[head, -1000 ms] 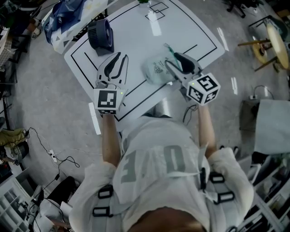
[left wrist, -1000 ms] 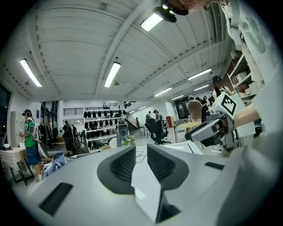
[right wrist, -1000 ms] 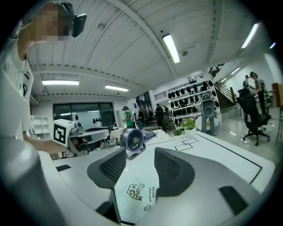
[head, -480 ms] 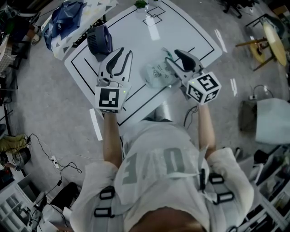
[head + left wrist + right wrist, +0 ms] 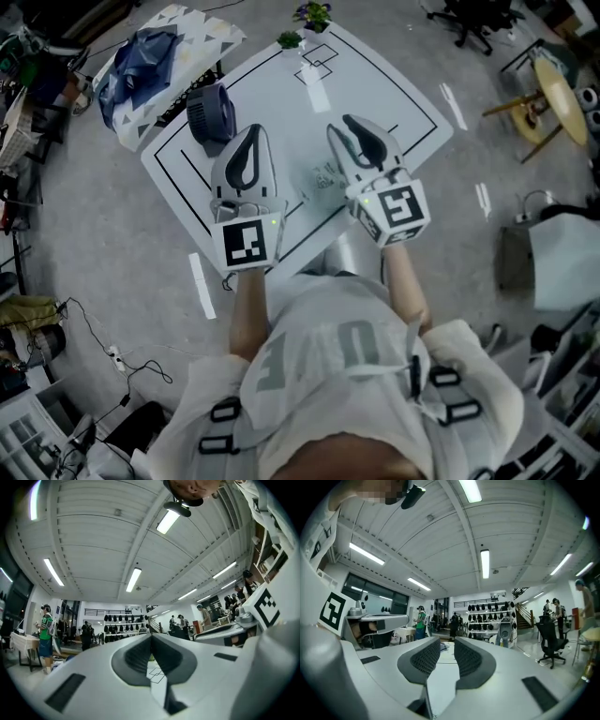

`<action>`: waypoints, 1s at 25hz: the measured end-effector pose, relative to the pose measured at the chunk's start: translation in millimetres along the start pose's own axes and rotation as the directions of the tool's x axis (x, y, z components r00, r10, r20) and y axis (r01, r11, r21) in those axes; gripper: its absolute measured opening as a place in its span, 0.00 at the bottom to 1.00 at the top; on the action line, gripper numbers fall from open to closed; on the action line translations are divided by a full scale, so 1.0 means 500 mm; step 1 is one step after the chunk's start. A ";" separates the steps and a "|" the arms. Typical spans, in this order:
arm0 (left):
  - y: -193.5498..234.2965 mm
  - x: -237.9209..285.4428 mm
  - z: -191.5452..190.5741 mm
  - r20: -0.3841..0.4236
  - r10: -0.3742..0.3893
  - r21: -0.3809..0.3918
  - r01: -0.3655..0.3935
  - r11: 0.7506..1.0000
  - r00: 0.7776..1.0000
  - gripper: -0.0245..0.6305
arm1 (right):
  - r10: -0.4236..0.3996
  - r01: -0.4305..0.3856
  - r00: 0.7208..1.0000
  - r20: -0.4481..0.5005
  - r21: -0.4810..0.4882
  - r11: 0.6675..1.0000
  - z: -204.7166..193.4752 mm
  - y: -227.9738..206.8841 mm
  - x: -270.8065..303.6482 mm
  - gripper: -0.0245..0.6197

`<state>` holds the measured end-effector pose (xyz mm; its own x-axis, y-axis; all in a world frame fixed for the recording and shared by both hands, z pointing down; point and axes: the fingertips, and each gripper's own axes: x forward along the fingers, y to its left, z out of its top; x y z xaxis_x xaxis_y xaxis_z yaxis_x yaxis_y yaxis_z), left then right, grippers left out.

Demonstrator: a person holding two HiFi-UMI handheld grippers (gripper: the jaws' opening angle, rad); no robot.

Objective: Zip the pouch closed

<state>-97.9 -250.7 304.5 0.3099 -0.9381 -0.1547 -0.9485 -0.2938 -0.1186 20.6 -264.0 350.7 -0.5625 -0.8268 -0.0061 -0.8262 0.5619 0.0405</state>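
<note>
My left gripper (image 5: 251, 129), left of the pouch (image 5: 325, 174): jaws pressed together, empty. My right gripper (image 5: 340, 128), near the pouch: jaws part-spread, just been closing, nothing between them.

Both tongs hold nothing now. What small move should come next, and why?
Probably lower the right tongs toward the pouch. They have just been closing on nothing, the left tongs are shut and empty, and the pouch lies on the table; whether it is zipped I cannot tell.
</note>
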 end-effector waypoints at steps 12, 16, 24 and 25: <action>-0.019 -0.045 -0.056 -0.083 0.012 -0.039 -0.015 0.999 0.996 0.05 | -0.046 0.046 0.999 -0.006 0.027 0.999 -0.033 0.052 -0.018 0.05; -0.016 -0.045 -0.056 -0.084 0.014 -0.041 -0.018 0.999 0.996 0.05 | -0.048 0.048 0.999 -0.005 0.016 0.999 -0.031 0.051 -0.020 0.05; -0.020 -0.042 -0.058 -0.086 0.005 -0.041 -0.009 0.999 0.996 0.05 | -0.057 0.058 0.998 -0.003 0.029 0.998 -0.034 0.040 -0.020 0.05; -0.021 -0.042 -0.057 -0.087 0.004 -0.042 -0.008 0.999 0.996 0.05 | -0.059 0.059 0.998 -0.002 0.033 0.998 -0.033 0.039 -0.020 0.05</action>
<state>-96.4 -233.4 337.2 0.2990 -0.9517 -0.0696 -0.9528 -0.2938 -0.0761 10.5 -245.3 368.3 -0.5130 -0.8583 -0.0061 -0.8584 0.5130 0.0068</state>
